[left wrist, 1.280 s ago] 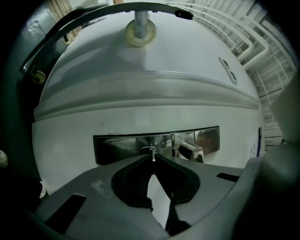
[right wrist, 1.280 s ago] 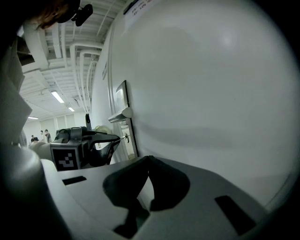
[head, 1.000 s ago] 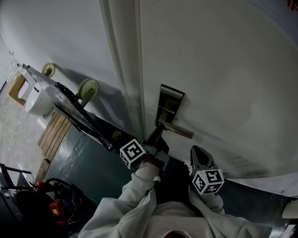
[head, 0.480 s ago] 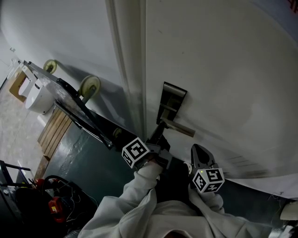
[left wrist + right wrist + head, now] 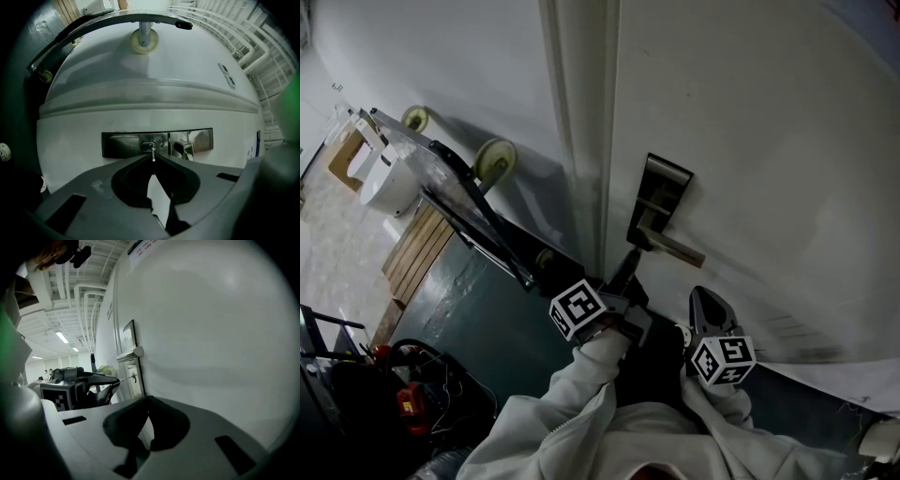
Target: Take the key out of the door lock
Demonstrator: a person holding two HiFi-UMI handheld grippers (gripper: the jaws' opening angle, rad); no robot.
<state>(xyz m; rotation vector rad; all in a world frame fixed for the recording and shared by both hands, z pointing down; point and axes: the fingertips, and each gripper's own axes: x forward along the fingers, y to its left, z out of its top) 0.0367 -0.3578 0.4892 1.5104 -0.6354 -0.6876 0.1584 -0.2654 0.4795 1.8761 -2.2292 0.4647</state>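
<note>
A white door (image 5: 750,141) carries a steel lock plate (image 5: 664,192) with a lever handle (image 5: 677,249). In the left gripper view the plate (image 5: 123,144) lies straight ahead, and a thin silver key (image 5: 153,154) runs from the keyhole (image 5: 148,146) back into the tips of my left gripper (image 5: 153,159), which is shut on it. The right gripper view shows the key's shaft (image 5: 125,378) bridging that gripper (image 5: 114,383) and the lock. My right gripper (image 5: 698,298) hangs right of the handle, close to the door; its jaws (image 5: 149,398) are shut on nothing.
A wheeled cart frame (image 5: 478,211) leans against the wall left of the door frame. Beyond it stand a wooden pallet (image 5: 417,253) and a white container (image 5: 384,183). Cables and a red tool (image 5: 408,405) lie on the dark floor at lower left.
The head view has drifted, so the door and lock sit further right. My left gripper stays at the keyhole, shut on the key. The right gripper has kept still.
</note>
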